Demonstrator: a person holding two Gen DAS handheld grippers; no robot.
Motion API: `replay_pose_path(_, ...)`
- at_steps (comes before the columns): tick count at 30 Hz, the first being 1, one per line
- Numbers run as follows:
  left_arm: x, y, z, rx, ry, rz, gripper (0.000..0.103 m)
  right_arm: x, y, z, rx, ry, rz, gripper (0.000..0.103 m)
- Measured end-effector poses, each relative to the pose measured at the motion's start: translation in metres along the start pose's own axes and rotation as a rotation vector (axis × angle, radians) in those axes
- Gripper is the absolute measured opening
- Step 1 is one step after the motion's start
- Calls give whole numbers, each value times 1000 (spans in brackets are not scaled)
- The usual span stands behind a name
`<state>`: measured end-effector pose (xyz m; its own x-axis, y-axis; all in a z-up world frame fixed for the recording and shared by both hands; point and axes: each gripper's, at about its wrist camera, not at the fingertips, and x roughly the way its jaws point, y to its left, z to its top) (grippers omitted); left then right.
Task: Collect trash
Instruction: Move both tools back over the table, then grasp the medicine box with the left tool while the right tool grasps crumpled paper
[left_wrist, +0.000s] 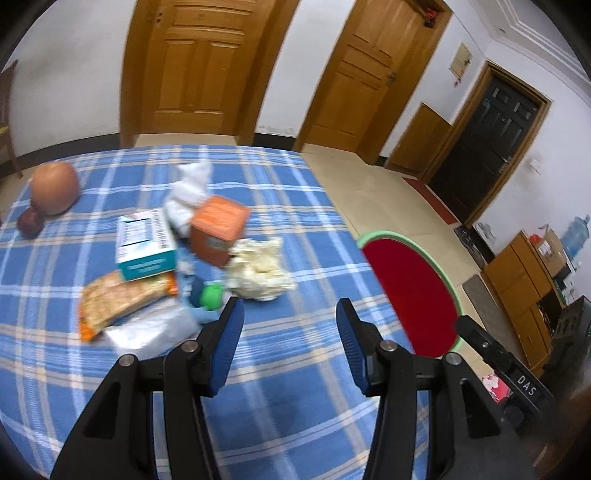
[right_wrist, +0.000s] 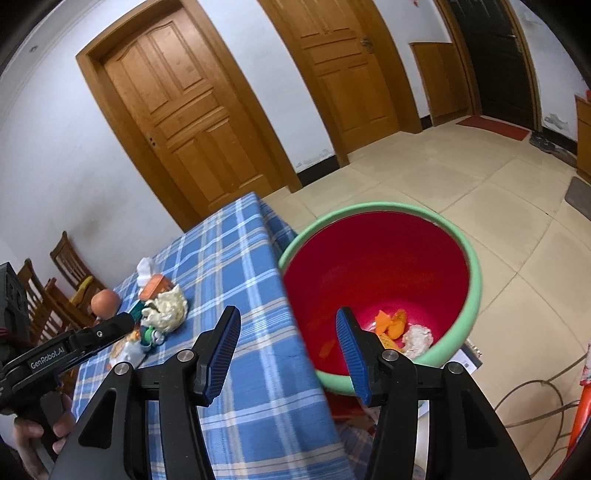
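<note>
Blue-padded grippers, both spread wide and holding nothing, over a plaid table with trash.

Left gripper (left_wrist: 290, 310) hovers above the blue checked tablecloth (left_wrist: 295, 369), just short of a crumpled cream paper wad (left_wrist: 260, 271); behind that lie an orange box (left_wrist: 218, 229), a teal-and-white carton (left_wrist: 144, 243), a snack wrapper (left_wrist: 118, 299) and clear plastic (left_wrist: 151, 330). Right gripper (right_wrist: 288, 321) hangs over the table's edge beside the red bin with its green rim (right_wrist: 476, 273), where orange scraps (right_wrist: 391, 323) and a pale paper ball (right_wrist: 417, 338) lie at the bottom.

Left wrist over table (left_wrist: 295, 424); right wrist over bin (right_wrist: 474, 280); both shared.
</note>
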<state>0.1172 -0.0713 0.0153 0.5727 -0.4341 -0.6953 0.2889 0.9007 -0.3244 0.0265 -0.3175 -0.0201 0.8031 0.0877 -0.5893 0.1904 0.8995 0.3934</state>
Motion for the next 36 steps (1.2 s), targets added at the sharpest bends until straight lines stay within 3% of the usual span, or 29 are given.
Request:
replay_pose_path(11, -23, 61, -7, -73, -42, 143, 55, 15, 29, -7, -47, 46, 20, 59)
replay_pose_path(18, -20, 89, -12, -98, -22, 210, 56, 26, 45, -11, -68, 65, 38, 60)
replay_pose_path(26, -5, 93, 7, -90, -27, 198, 64, 37, 54, -16, -88, 100, 42, 63)
replay_pose_path(36, 38, 83, 38, -70, 6, 205, 64, 51, 59, -10, -101, 129, 34, 64)
